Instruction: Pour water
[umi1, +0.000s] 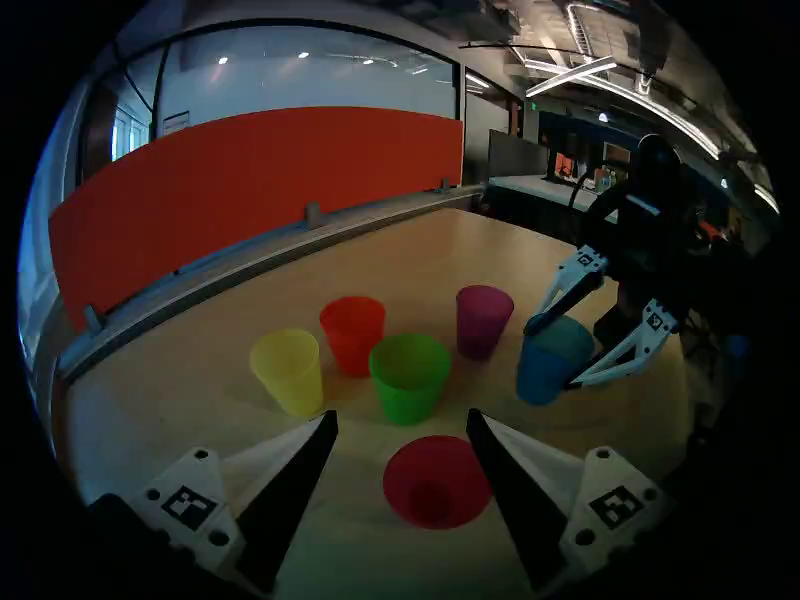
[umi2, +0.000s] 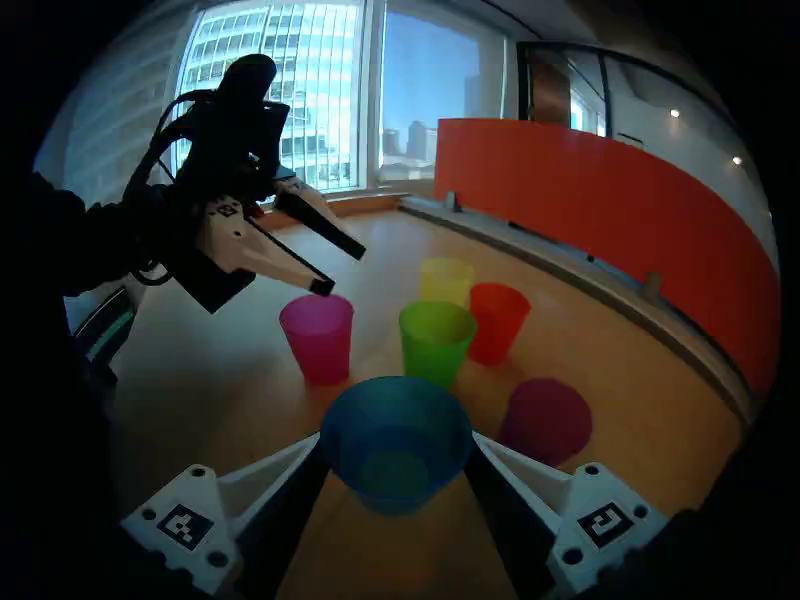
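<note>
A pale wooden desk (umi1: 420, 250) runs along an orange partition (umi1: 250, 180), with tall windows (umi2: 290, 90) at the far end of the room.

Reading the left gripper view from left to right, the cups stand upright in a loose cluster: yellow cup (umi1: 288, 370), red cup (umi1: 352, 333), green cup (umi1: 409, 377), pink cup (umi1: 437, 482) nearest to me, purple cup (umi1: 483, 320) and blue cup (umi1: 553, 358) at the right end.

My left tongs (umi1: 400, 415) are spread wide, with the pink cup lying between the two fingers and a little ahead of them. The right gripper view shows them hanging above that cup, not gripping it.

My right tongs (umi2: 398, 442) pinch the blue cup, one finger pressed on each side of its wall, mouth up and its long axis vertical. I cannot tell whether it holds water.

The relation that matters, I judge, is that the blue cup sits at the right edge of the group, with the purple cup just beside it and the pink one under my left tongs. Any pour means tipping the blue cup leftward toward a neighbour, and my right hand is the one to do it.

I can read no brand or writing. The only marks are the black-and-white square markers (umi1: 190, 507) on the tongs.
</note>
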